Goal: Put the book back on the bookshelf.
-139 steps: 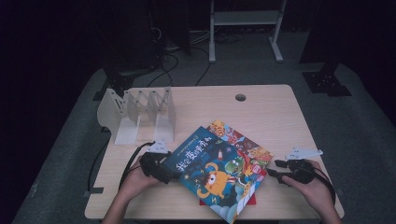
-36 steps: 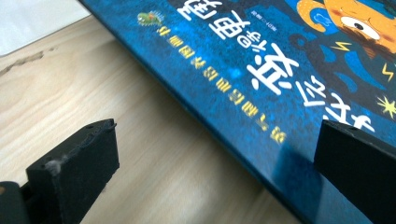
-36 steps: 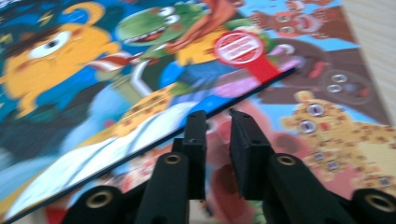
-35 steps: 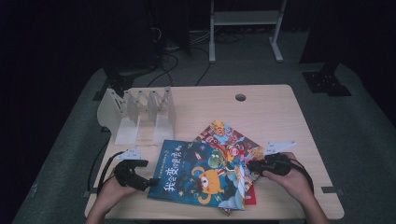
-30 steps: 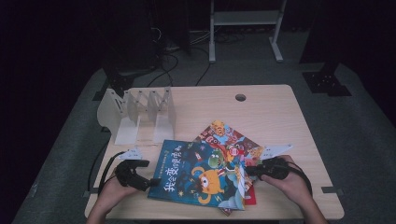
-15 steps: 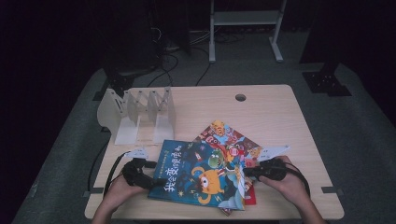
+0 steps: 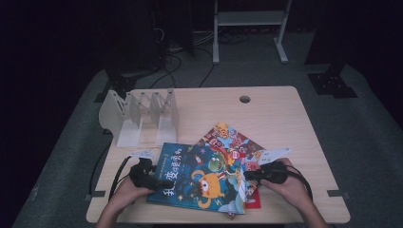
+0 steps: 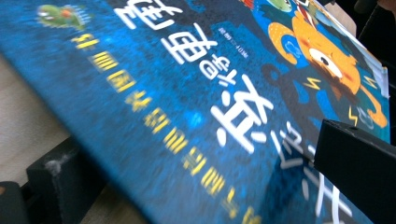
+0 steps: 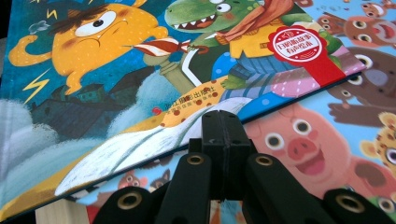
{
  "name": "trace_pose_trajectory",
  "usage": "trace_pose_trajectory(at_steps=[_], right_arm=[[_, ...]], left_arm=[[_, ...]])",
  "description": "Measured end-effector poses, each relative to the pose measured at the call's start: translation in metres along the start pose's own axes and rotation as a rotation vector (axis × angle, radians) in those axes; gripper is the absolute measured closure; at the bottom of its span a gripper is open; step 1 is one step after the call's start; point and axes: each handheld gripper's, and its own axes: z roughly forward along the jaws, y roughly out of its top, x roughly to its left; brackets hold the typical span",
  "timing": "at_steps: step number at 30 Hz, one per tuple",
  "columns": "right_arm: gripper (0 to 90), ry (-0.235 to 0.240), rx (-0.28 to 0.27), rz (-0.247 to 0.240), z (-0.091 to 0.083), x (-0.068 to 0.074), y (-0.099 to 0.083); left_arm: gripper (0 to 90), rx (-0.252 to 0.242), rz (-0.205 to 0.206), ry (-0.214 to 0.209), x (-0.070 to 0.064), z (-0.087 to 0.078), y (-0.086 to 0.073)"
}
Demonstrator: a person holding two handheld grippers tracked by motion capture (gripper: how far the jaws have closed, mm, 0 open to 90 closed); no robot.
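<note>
Down near the front edge of the tabletop [image 7: 285, 118] lies a blue picture book [image 7: 199, 178], its cover showing an orange one-eyed monster and a green crocodile in a yellow shirt. White Chinese characters run along the cover, with a row of small yellow ones beside them; they are too blurred and tilted to read with certainty. A round red sticker with white Chinese writing sits near one corner of the cover, seen in the right gripper view. Under the blue book, poking out toward the right edge, lies a second book [image 7: 233, 140] with cartoon pigs and other animals.

The left gripper [image 7: 159, 183] straddles the blue book's left edge: one jaw shows below the cover and the other above it, so the book's edge sits between them. The right gripper [image 9: 223, 140] has its jaws pressed together, with nothing between them, resting just at the blue book's right edge, over the animal book. A white slotted rack [image 7: 142, 114] stands at the rear left corner.
</note>
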Motion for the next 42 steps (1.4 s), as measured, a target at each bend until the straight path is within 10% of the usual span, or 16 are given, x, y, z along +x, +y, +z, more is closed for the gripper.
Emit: trace_pose_trajectory(at_steps=[20,42], right_arm=[[89.4,0.002,0.011,-0.023,0.014,0.008,0.014],[88.4,0.031,0.054,-0.058,0.030,0.015,0.034]], left_arm=[[0.0,-0.023,-0.055,-0.025,0.005,-0.019,0.000],[5.6,-0.096,0.044,0.006,-0.019,-0.073,0.047]])
